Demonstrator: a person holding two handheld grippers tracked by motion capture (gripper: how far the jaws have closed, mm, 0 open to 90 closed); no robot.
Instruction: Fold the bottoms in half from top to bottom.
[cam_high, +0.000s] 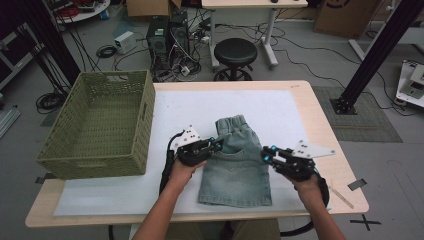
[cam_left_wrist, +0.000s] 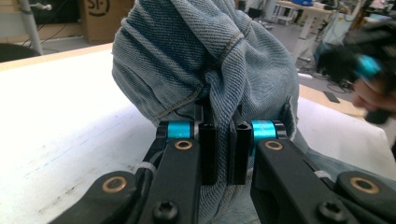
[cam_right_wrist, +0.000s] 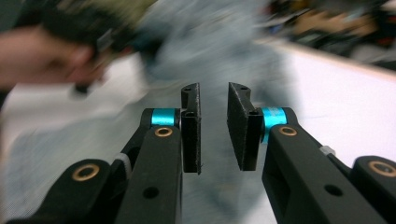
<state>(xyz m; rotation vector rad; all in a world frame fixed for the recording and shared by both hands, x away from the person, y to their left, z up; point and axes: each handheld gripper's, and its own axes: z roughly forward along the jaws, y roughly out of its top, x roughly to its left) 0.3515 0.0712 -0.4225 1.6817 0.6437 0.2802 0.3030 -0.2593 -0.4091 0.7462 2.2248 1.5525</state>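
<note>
The denim shorts (cam_high: 236, 165) lie on the white sheet (cam_high: 280, 107) covering the counter (cam_high: 327, 135), right of the green basket (cam_high: 100, 125). The left gripper (cam_high: 214, 145) pinches a bunched fold at the shorts' left edge. The right gripper (cam_high: 266, 154) sits at their right edge, jaws slightly spread with nothing pinched.

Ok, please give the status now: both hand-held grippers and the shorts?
Left hand-held gripper shut on denim shorts. Right hand-held gripper open, nothing between. Nothing in the way.

Faded light-blue denim shorts (cam_high: 236, 165) lie on the table's near middle, elastic waistband toward the far edge, left side bunched and lifted, 1 pocket showing.
</note>
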